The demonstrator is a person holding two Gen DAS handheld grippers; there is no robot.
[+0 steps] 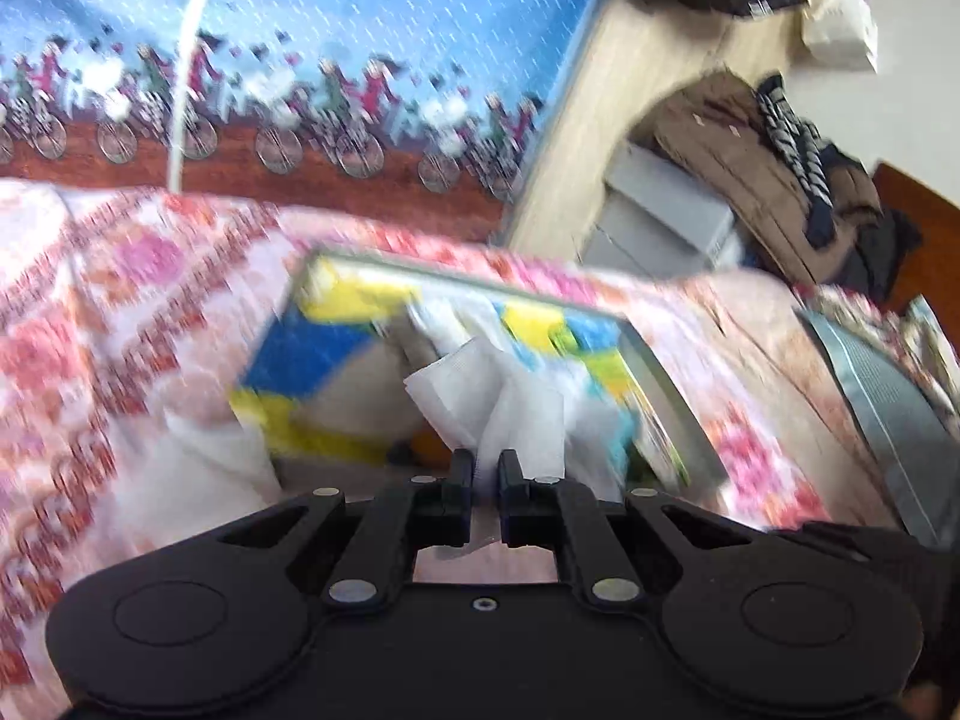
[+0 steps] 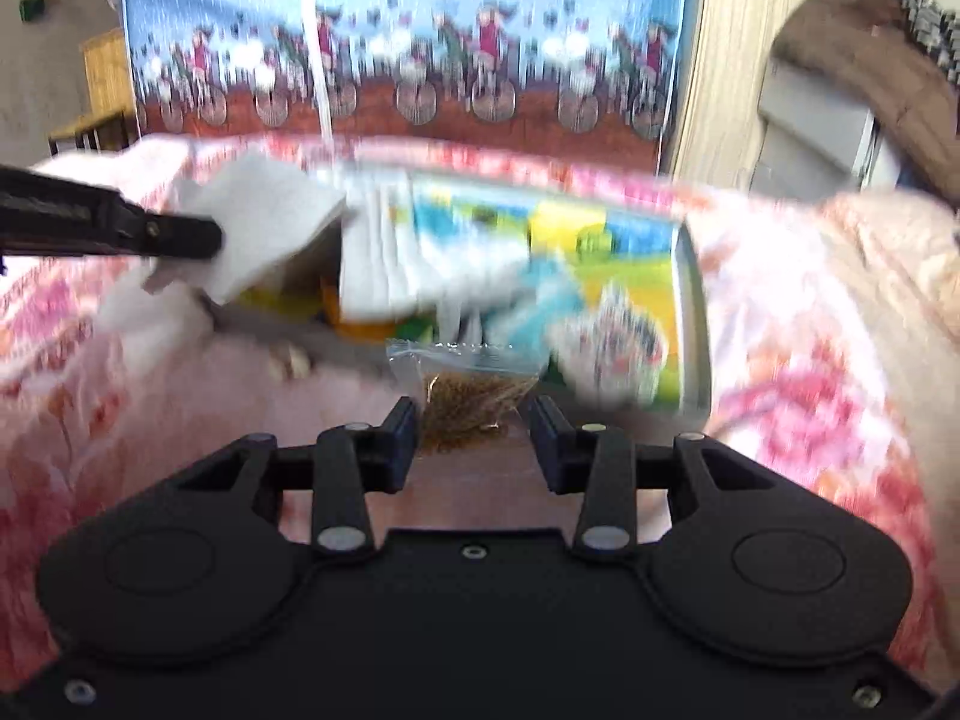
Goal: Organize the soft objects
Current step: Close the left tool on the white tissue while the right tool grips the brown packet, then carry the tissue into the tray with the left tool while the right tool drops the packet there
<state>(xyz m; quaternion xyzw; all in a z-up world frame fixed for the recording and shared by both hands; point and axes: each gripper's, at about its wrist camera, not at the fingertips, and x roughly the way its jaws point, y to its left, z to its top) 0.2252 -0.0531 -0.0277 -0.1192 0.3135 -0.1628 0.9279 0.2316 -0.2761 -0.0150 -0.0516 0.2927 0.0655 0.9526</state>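
Nearest, our left gripper (image 1: 485, 468) pinches a white tissue (image 1: 516, 402) between its fingers. Right gripper (image 2: 474, 420) gapes around a seed sachet (image 2: 474, 390) on the bed (image 2: 810, 360). Beyond, the colourful box (image 2: 600, 252) looks part-filled; sorting seems unfinished.

Each gripper (image 1: 485, 468) (image 2: 474, 420) is matte black, with silver rivets, round embossed discs and dark blue pads.

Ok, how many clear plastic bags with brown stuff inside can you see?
1: a small clear zip bag of brown granules between the open right gripper fingers, at the colourful box. Others may be hidden.
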